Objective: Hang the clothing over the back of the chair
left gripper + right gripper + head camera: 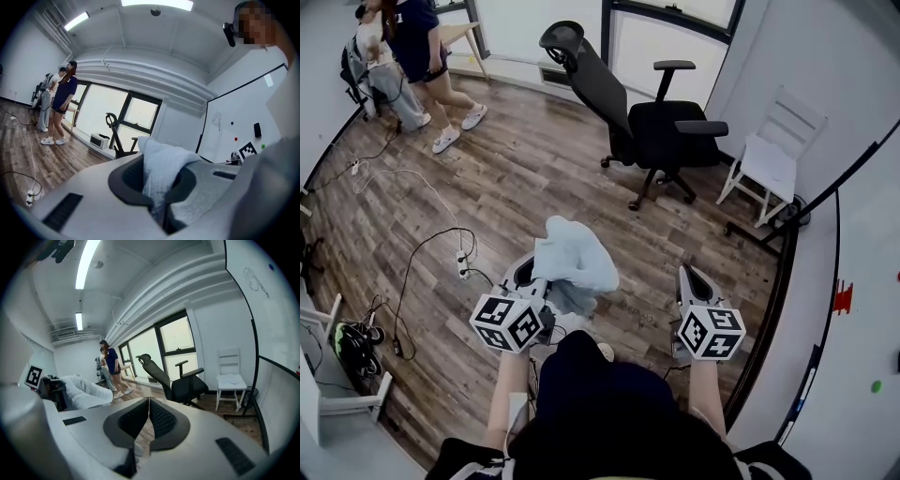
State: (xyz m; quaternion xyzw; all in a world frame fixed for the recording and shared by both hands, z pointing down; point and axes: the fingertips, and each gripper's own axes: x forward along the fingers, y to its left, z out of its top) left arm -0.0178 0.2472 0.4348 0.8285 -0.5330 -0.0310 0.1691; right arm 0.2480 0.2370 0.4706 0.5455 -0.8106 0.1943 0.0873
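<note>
Pale-blue clothing (574,258), upright bunch in left gripper (528,275)

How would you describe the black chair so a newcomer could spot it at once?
Find the windows at the far end of the wood floor. Just before them stands the black chair. Unlike the white slatted chair at the right wall, it has wheels, armrests and a headrest.
</note>
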